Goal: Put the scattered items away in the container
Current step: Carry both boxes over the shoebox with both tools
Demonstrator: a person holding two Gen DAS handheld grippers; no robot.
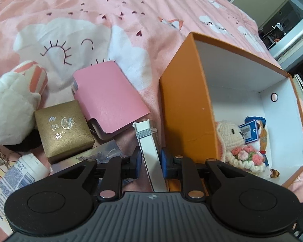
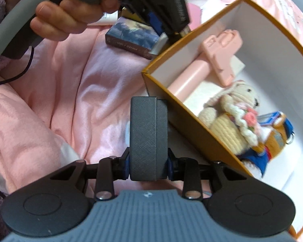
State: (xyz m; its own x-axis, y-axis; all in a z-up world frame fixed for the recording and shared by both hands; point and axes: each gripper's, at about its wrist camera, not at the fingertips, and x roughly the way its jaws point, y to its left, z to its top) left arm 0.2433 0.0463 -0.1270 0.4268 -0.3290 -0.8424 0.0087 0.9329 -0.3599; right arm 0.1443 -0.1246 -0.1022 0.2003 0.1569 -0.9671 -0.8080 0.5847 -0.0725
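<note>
Orange box (image 1: pixel 183 109), open-topped, white inside, standing on a pink bedspread (image 1: pixel 115 16). Contents so far: crocheted rabbit (image 1: pixel 230 135), pink selfie stick (image 2: pixel 194 76), small doll with a blue tag (image 1: pixel 254 133).

Left gripper (image 1: pixel 150 161): jaws closed down tight on a slim white case (image 1: pixel 149 143) wrapped with an elastic band, just outside the box's near wall.

Right gripper (image 2: pixel 148 161): jaws partly closed, pads pressing both sides of a dark grey textured case (image 2: pixel 148 137), held just short of the box's near corner.

Still loose on the bedspread: gold gift box (image 1: pixel 63 132), pink wallet (image 1: pixel 109 100), plush toy (image 1: pixel 12 104), tube (image 1: pixel 16 177), printed card box (image 2: pixel 133 36).

Handling advice, as I judge it: lift each case clear above the rim before crossing, since the wall would catch it; release low over bare floor, not onto the rabbit.
</note>
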